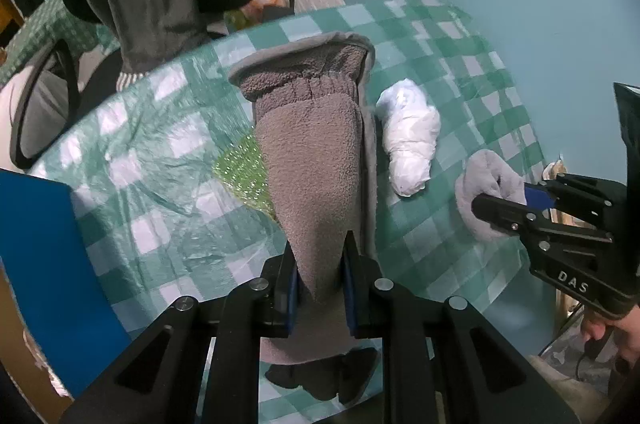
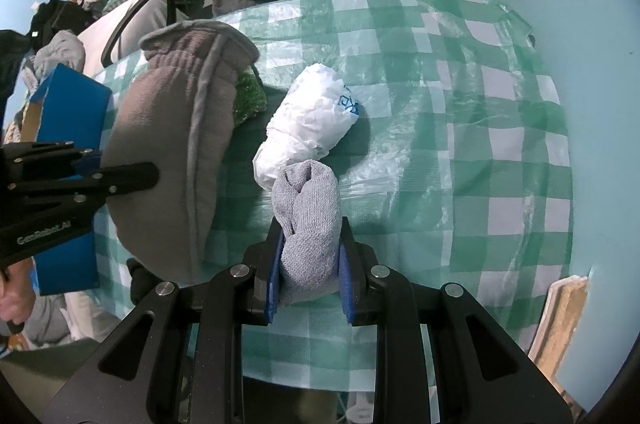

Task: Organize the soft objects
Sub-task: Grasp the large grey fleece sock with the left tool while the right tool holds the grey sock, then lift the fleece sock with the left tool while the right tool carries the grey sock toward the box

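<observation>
- I read "DAS" on my right gripper, clamped on one grey sock.
- My left gripper pinched one brown mitten; one white bag lay nearby.

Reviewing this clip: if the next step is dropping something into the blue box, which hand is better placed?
Probably the left. The left gripper is clamped on the grey fleece mitten, and the blue box sits right beside it. The right gripper, holding the rolled grey sock, has the mitten between it and the box.
</observation>
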Demonstrator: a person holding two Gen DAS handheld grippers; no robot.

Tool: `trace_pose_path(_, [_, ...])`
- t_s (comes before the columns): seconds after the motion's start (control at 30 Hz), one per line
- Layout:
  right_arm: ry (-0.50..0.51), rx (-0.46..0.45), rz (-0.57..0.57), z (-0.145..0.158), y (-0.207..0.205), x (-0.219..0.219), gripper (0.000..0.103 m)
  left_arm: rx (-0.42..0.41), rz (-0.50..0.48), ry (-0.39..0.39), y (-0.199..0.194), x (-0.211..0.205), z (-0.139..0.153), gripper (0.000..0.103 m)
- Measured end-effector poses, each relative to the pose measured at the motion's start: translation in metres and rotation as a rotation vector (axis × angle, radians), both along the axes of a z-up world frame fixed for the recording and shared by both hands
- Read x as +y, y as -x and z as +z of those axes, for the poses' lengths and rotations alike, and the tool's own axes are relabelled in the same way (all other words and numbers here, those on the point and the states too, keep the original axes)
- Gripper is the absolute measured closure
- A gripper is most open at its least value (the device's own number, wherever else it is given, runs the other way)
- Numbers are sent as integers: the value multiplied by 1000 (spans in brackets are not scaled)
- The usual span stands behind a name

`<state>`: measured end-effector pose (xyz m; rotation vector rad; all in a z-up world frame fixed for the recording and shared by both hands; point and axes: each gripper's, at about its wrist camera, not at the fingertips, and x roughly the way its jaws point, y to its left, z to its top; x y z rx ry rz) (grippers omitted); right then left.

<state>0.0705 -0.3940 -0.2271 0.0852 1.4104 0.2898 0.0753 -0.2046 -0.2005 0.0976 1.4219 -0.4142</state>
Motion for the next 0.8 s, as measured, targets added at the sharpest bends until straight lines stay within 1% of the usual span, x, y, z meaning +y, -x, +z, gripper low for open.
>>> trace_pose_path(0.1, [-3,-9,4,4,1,1,81,-21,10,6,3,4,10,85])
trace_pose_path(0.3, [-7,-38,14,17,4,3,81,-79,24,-11,12,10,31,86])
trace_pose_path(0.8, [-5,-116,49,58,6,20,81,-171,57,-43,29,24,72,86])
